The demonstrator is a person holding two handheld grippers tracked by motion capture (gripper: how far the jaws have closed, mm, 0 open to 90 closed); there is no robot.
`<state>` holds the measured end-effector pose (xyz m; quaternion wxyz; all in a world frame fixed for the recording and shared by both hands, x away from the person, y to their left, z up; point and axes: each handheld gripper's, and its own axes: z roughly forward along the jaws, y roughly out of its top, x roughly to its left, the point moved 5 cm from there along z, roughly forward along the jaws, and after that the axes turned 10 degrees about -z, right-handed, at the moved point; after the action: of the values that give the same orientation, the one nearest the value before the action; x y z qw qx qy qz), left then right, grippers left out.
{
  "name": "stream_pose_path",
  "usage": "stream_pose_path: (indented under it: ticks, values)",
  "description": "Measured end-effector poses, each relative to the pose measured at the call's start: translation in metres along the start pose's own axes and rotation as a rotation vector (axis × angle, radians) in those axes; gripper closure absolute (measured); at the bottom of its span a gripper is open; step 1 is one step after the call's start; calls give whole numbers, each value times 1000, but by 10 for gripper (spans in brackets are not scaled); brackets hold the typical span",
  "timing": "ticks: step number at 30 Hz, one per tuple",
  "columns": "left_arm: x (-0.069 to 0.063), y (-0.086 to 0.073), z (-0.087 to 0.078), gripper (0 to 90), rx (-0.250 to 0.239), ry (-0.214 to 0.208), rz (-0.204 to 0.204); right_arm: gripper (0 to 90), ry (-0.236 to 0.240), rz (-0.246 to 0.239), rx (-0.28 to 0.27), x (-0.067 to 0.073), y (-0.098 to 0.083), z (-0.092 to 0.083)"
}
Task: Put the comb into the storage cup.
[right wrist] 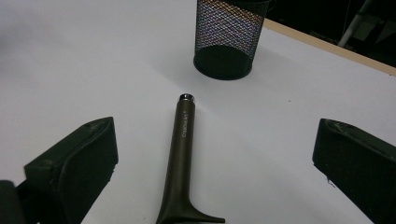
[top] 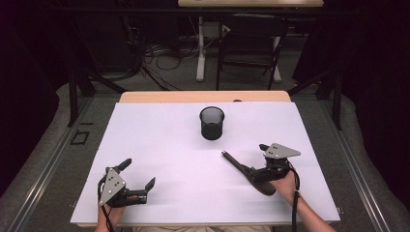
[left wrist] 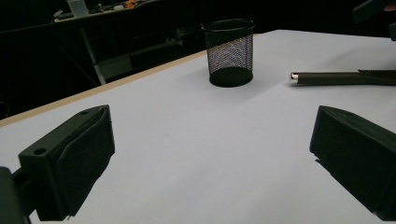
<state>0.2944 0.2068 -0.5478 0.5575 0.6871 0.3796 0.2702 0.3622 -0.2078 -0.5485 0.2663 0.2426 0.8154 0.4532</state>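
Here, a dark long-handled tool is seen lying flat on the white counter, its capped end aimed at the black mesh cup standing near the far edge. The right gripper is spread wide with the handle lying between its jaws, untouched. The left gripper is likewise held wide apart, empty, near the front edge.

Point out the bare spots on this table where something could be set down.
Most of the white table is bare: the whole left half between the mesh cup and the left gripper, and the far right corner. It is crowded only near the right gripper, whose open jaws straddle the dark tool.
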Motion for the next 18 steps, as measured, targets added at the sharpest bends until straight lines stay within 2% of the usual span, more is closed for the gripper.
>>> stream_pose_path:
  ticks: [18]
  values:
    - [1,-1,1,0,9,-4,-3,0,33,5,36,-5,10,34]
